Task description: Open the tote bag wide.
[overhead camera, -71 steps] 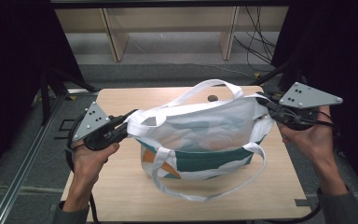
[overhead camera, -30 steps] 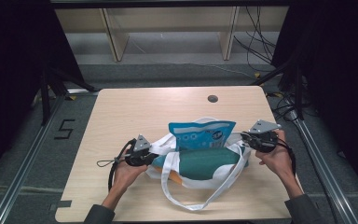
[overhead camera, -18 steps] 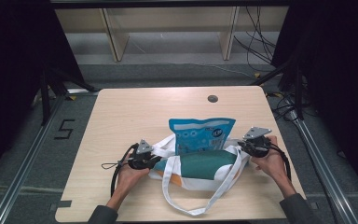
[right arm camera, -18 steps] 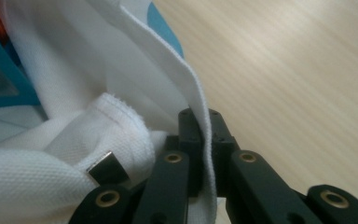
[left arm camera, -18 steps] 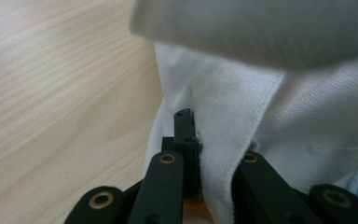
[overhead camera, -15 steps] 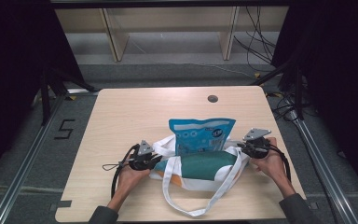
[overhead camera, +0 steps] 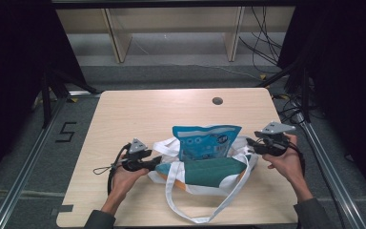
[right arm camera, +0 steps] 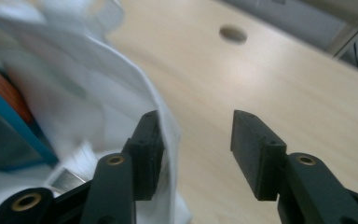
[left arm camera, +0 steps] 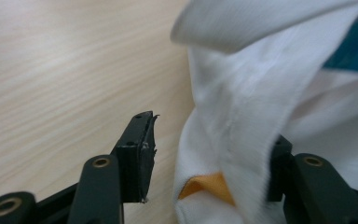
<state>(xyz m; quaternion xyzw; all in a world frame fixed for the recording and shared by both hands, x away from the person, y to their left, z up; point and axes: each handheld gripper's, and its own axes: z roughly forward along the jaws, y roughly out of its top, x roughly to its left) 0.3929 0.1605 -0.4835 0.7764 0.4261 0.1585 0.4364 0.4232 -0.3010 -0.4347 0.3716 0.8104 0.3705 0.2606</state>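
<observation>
- One white tote bag [overhead camera: 205, 174] with a teal panel lies slumped on the surface [overhead camera: 138, 114], between the two sets of fingers, its mouth sagging towards the far side.
- One blue snack packet [overhead camera: 206, 141] stands out of the bag's mouth, roughly midway between the two grippers and a little beyond them.
- Two long white handles [overhead camera: 195, 210] trail from the bag towards the person's edge of the surface, nearer than both grippers.
- At the bag's left end, the left gripper [left arm camera: 209, 158] has its fingers apart: they have just been opening, and a fold of white cloth [left arm camera: 242, 140] sits between them, lying against one finger while the other finger [left arm camera: 137, 154] stands clear of it.
- An orange patch [left arm camera: 205, 186] of the bag shows low between those fingers.
- At the bag's right end, the right gripper [right arm camera: 196, 154] has also just been opening; the white cloth [right arm camera: 135, 93] hangs against one finger [right arm camera: 147, 154], and the other finger stands over bare wood.
- Beyond the right fingers, a round hole [right arm camera: 233, 33] sits in the surface, well apart from the bag.
- Both hands [overhead camera: 124, 179] hold the grippers low at the bag's ends.
</observation>
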